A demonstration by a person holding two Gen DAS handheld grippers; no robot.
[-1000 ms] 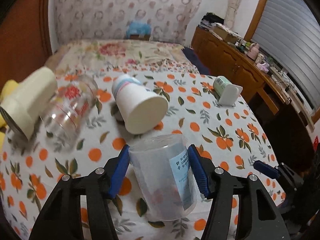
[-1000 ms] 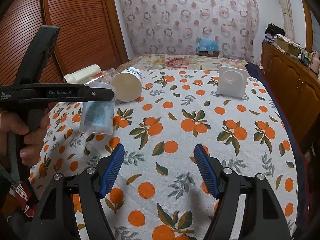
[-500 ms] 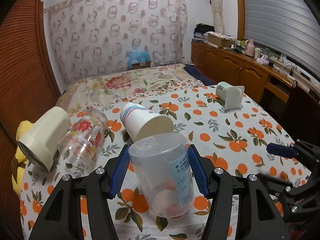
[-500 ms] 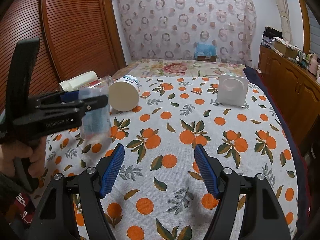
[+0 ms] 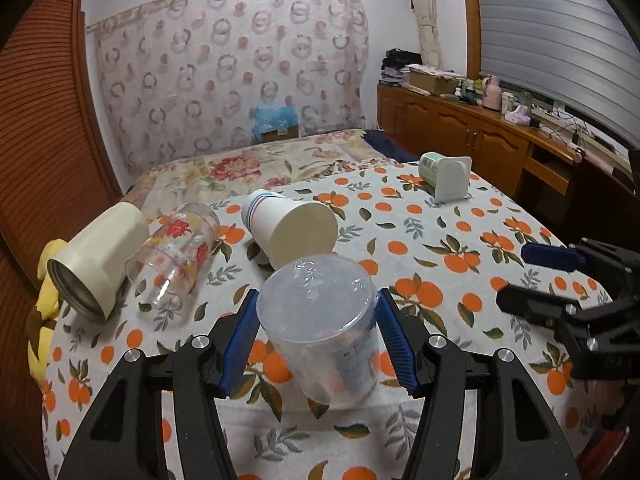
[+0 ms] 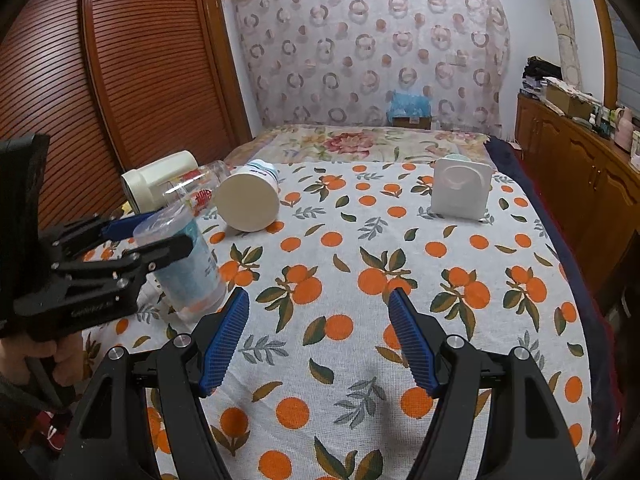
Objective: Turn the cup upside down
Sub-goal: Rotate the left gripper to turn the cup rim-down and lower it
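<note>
At the far left of the orange-patterned tablecloth [image 5: 440, 240], a cream cylindrical mug with a metal-lined mouth [image 5: 96, 258] lies on its side, touching a clear glass tumbler printed with red flowers [image 5: 176, 254] that also lies on its side. Just right of these, a white paper cup with blue and red stripes [image 5: 292, 228] lies tipped over, its flat base facing the cameras. In front of them, the left gripper [image 5: 318, 344] is clamped on the translucent plastic cup with a blue label [image 5: 320, 328], its blue pads pressing both sides; the cup is tilted, closed base uppermost, its lower rim at or just above the cloth [image 6: 188, 264]. Farther right, the right gripper [image 6: 320, 340] hovers over the tablecloth with its jaws spread wide and nothing between them. Near the far right edge rests a white square-based container with a green label [image 5: 446, 176], well apart from the other cups.
</note>
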